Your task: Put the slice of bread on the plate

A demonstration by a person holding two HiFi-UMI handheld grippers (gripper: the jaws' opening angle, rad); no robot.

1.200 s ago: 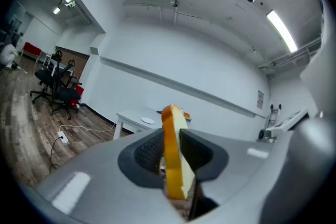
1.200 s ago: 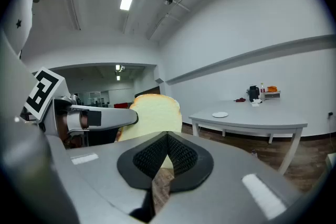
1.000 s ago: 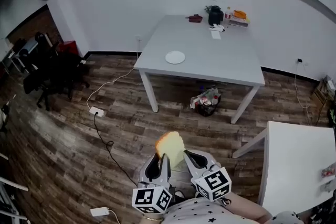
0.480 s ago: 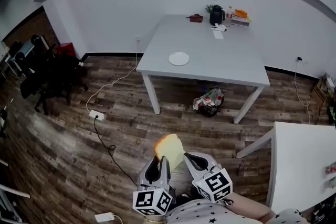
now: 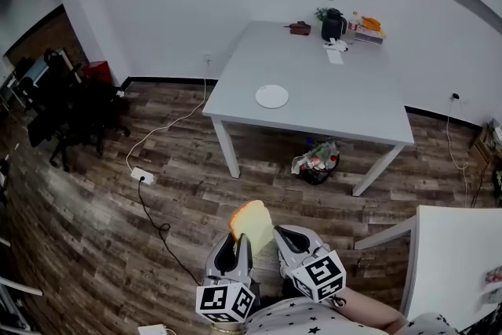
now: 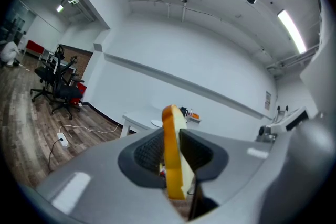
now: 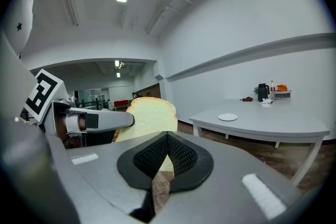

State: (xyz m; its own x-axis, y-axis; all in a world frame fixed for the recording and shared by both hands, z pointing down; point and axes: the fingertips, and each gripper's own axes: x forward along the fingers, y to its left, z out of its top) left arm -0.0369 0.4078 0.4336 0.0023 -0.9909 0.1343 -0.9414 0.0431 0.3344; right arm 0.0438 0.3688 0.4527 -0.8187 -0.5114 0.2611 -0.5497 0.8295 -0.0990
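Observation:
A slice of bread [image 5: 251, 223] with an orange-brown crust stands upright between the jaws of my left gripper [image 5: 236, 245], which is shut on it. In the left gripper view the bread [image 6: 172, 144] is edge-on, with both pads pressing its faces. My right gripper [image 5: 289, 239] is just to the right of it, shut and holding nothing. Its own view shows the bread [image 7: 149, 115] behind its closed jaws [image 7: 167, 140]. The white plate [image 5: 271, 96] lies near the front left of the grey table [image 5: 337, 102], well ahead of both grippers. It also shows small in the right gripper view [image 7: 228, 117].
A black kettle [image 5: 333, 24], a bottle and small items sit at the table's far end. A bag [image 5: 316, 158] lies under the table. A power strip [image 5: 142, 176] and cable cross the wooden floor. Office chairs [image 5: 70, 118] stand at the left, a second white table [image 5: 459, 255] at the right.
Both grippers and the bread have been carried forward toward the table, which now sits lower and nearer in the head view. The hold on the bread is unchanged.

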